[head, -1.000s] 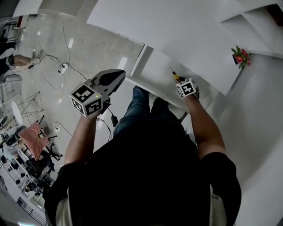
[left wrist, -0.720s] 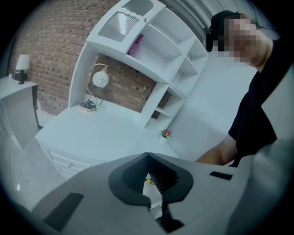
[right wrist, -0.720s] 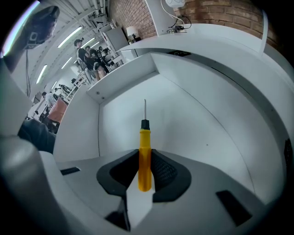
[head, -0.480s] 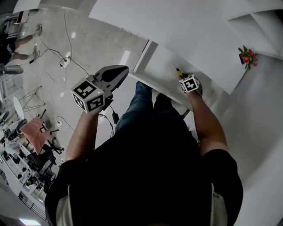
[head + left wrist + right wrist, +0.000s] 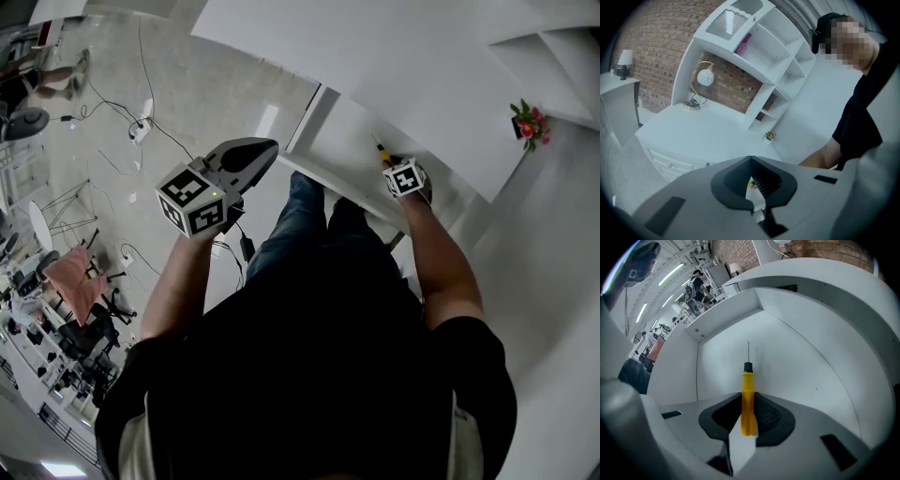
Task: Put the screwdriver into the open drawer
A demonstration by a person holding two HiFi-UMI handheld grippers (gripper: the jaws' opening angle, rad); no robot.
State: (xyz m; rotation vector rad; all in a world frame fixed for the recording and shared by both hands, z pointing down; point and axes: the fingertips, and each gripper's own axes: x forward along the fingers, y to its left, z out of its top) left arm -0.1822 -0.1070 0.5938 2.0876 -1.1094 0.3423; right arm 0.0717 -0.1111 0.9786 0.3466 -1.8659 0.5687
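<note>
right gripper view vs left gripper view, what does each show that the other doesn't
Only the right gripper view: the yellow screwdriver clamped in the right claw, pointing into the open drawer. Only the left gripper view: the desk top with a lamp, shelves and a small flower pot; the left claw is shut and empty. Both: a brick wall.
</note>
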